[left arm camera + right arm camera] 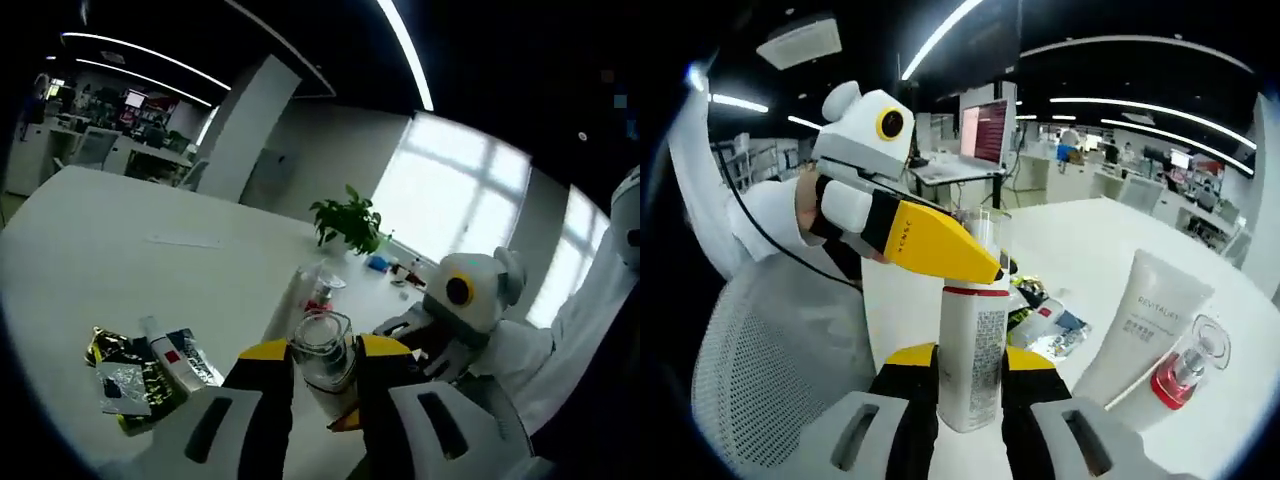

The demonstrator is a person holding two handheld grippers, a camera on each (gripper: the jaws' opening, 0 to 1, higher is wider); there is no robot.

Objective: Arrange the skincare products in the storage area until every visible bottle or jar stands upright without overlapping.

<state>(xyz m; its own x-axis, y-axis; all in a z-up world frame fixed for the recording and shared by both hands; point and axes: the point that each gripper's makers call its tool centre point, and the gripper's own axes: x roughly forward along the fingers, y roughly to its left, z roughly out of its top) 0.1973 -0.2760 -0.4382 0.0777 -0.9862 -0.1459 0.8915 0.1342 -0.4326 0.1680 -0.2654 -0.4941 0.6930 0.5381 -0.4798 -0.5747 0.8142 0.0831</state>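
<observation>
A white bottle (973, 345) with a red band and a clear cap (983, 225) stands between my right gripper's (970, 357) jaws, which are shut on its body. My left gripper (985, 268) reaches in from the left and is shut on that cap. In the left gripper view the clear cap (322, 350) sits gripped between my left gripper's (325, 352) yellow jaws, with the right gripper (405, 335) close on the right. A white tube (1145, 315) and a red pump bottle (1185, 372) with a clear lid stand at the right. Another clear-capped bottle (312, 292) is further back on the table.
Foil sachets and small packets (145, 372) lie in a loose heap on the white table (120, 260); the sachets (1050, 322) also lie behind the held bottle. A potted plant (350, 222) stands at the far edge. A mesh chair (750, 380) is at the left, a person's sleeve (590, 320) at the right.
</observation>
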